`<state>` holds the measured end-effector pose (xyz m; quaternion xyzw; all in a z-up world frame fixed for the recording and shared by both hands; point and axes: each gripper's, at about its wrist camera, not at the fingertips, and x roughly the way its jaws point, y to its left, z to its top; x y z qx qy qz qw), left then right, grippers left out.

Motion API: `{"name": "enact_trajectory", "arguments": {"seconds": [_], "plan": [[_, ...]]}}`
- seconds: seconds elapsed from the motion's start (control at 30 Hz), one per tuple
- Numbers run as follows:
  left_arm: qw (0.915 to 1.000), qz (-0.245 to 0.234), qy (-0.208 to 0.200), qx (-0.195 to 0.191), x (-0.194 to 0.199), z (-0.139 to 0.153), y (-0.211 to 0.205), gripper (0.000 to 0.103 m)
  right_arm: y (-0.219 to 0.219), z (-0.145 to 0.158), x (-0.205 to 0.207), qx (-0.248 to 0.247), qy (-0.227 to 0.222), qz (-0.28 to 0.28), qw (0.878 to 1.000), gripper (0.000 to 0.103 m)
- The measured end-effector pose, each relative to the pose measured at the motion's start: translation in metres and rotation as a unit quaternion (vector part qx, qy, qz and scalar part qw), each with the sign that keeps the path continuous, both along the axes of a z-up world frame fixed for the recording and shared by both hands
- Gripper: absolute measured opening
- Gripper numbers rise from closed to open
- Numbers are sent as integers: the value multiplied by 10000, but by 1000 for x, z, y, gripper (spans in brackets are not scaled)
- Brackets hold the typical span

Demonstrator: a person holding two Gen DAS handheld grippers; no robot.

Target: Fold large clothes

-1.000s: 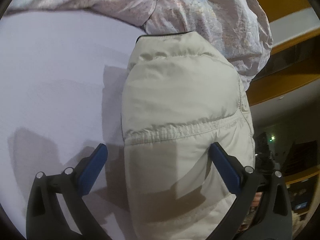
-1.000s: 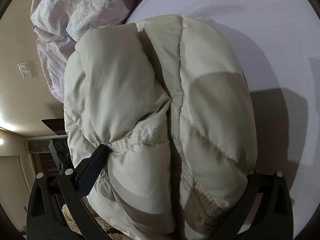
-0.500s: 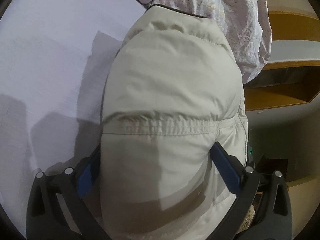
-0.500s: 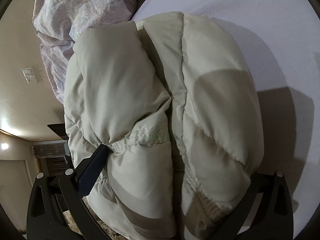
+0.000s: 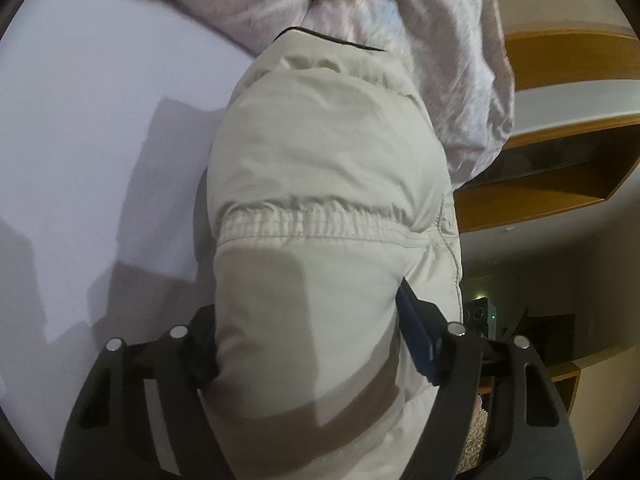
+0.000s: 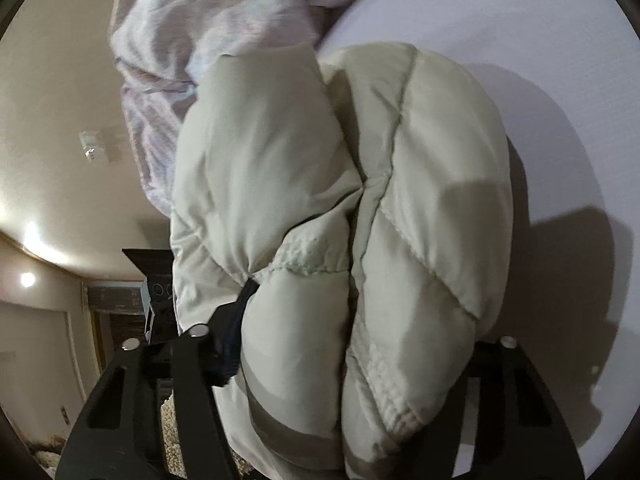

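A cream puffer jacket (image 5: 320, 184) lies folded into a thick bundle on a white bed sheet (image 5: 92, 152). My left gripper (image 5: 308, 344) has its jaws around one end of the bundle, below an elastic seam, and presses into the padding. My right gripper (image 6: 360, 344) has its jaws around the other end of the jacket (image 6: 340, 200), where two quilted folds meet. Its blue left pad (image 6: 236, 320) digs into the fabric; the right pad is hidden behind the jacket.
A crumpled pink-white duvet (image 5: 400, 20) lies just beyond the jacket, touching it. It also shows in the right wrist view (image 6: 192, 40). Wooden shelves (image 5: 560, 168) stand past the bed edge. The white sheet (image 6: 560, 60) spreads beside the bundle.
My left gripper has moved onto the jacket end and narrowed its jaws against it. My right gripper has narrowed on its end too. The bundle has shifted slightly toward the duvet.
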<state>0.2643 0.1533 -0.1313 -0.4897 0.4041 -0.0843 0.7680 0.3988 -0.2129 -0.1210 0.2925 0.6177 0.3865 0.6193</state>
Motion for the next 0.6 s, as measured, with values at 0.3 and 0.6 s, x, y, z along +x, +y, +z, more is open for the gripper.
{"name": "enact_trajectory", "arguments": {"seconds": [0.3,0.6], "plan": [[9969,675,-377,148,-20,22,62,71,87,35,24,32,-692,438,9966,56],[9942,949,-103,489,-19,11,113,71,148,20,33,-372,-882,636,9934,54]]}}
